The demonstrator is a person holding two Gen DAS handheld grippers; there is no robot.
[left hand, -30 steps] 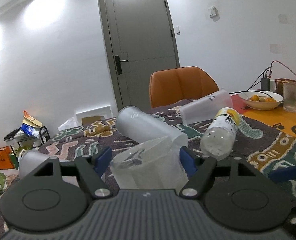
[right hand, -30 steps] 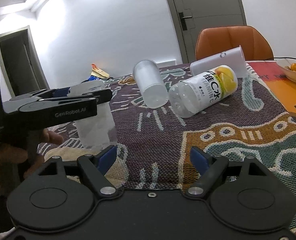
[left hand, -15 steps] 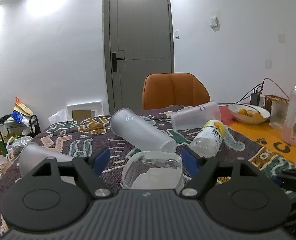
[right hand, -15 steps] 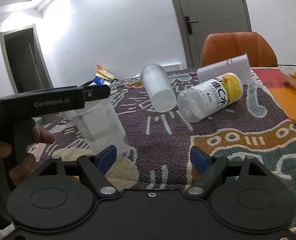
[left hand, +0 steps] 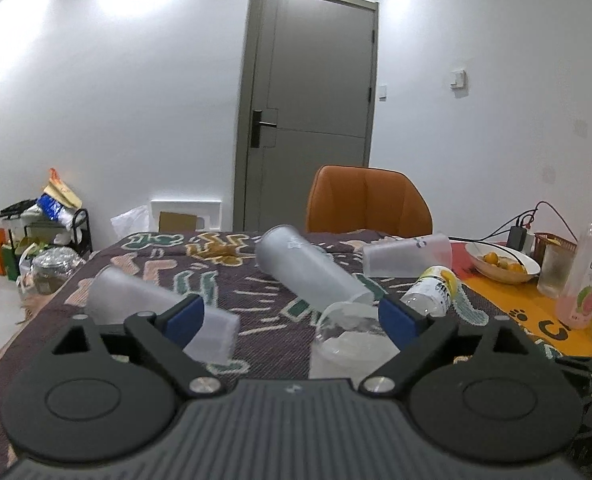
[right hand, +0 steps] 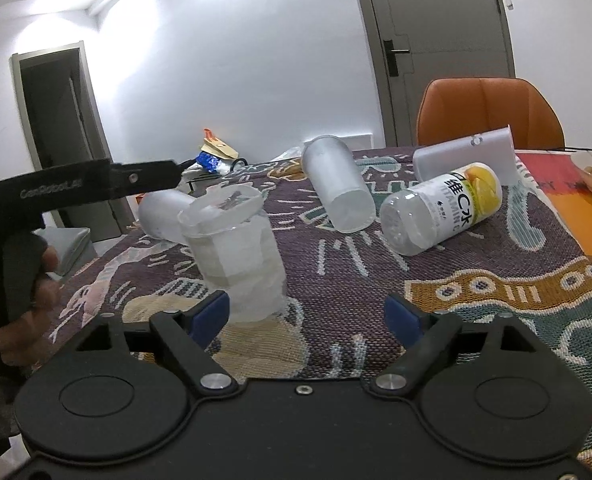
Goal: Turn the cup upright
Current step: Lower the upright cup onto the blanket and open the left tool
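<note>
A clear crinkled plastic cup [right hand: 238, 256] stands upright, mouth up, on the patterned tablecloth. In the left wrist view the cup [left hand: 347, 340] sits low beside my right fingertip, free of the pads. My left gripper [left hand: 292, 318] is open and empty, raised above and behind the cup; it also shows in the right wrist view [right hand: 80, 186]. My right gripper [right hand: 307, 314] is open and empty, low over the cloth just right of the cup.
Frosted cups lie on their sides: one at centre [right hand: 337, 188], one at the far right [right hand: 465, 156], one at the left [left hand: 156, 312]. A vitamin bottle [right hand: 441, 212] lies beside them. A fruit bowl [left hand: 503, 262], a glass, a pink drink bottle [left hand: 587, 276] and an orange chair [left hand: 369, 204] stand behind.
My left gripper set the clear cup upright on the cloth, opened, let it go and drew up and back to the left. My right gripper held still.
</note>
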